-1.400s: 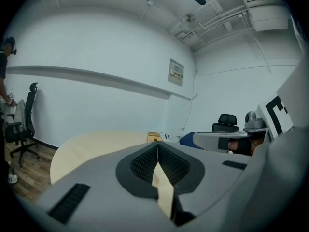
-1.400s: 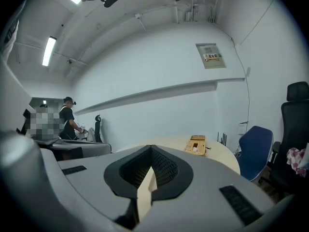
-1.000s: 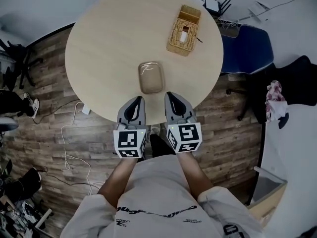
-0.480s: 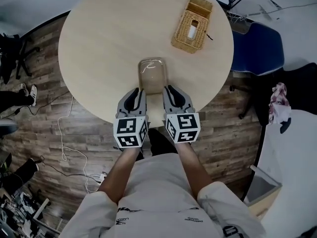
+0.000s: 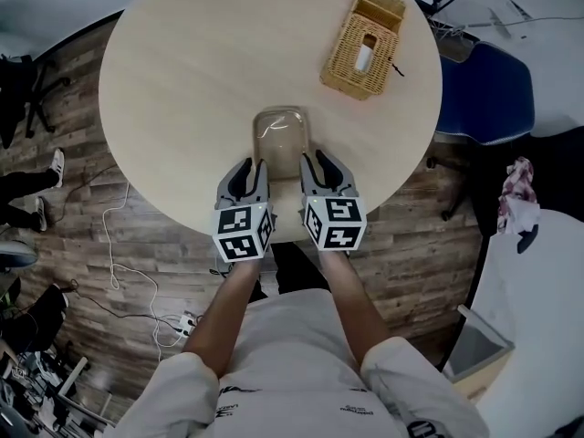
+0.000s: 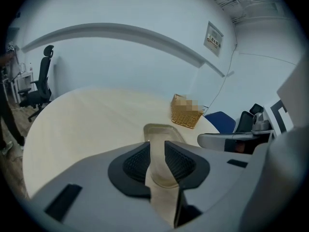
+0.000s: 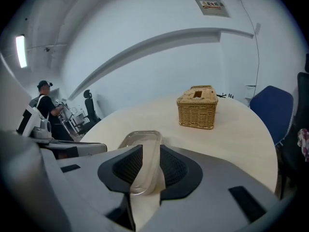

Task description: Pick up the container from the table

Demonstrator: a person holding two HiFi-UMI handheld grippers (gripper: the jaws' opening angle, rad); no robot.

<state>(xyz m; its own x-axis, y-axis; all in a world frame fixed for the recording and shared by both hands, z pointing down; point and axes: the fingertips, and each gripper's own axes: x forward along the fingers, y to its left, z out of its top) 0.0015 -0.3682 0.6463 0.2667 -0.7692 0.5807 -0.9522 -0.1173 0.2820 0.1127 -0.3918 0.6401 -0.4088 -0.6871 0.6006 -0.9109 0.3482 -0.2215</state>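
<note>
A clear, shallow rectangular container (image 5: 280,133) lies on the round wooden table (image 5: 182,80), near its front edge. My left gripper (image 5: 252,172) is at the container's near left corner and my right gripper (image 5: 318,162) at its near right corner. In the left gripper view the left gripper (image 6: 155,151) has a gap between its pads, and the container's (image 6: 159,128) rim shows in it. In the right gripper view the right gripper's (image 7: 150,153) jaws are opening, and the container's (image 7: 140,140) right rim runs between them without being pressed.
A wicker tissue basket (image 5: 363,44) stands at the table's far right. A blue chair (image 5: 484,89) is beside the table on the right. Cables (image 5: 119,263) lie on the wood floor at the left. A person (image 7: 43,100) stands far off in the room.
Both grippers have come down and forward, from short of the table edge to the container's near corners. The right gripper's jaws have spread apart.
</note>
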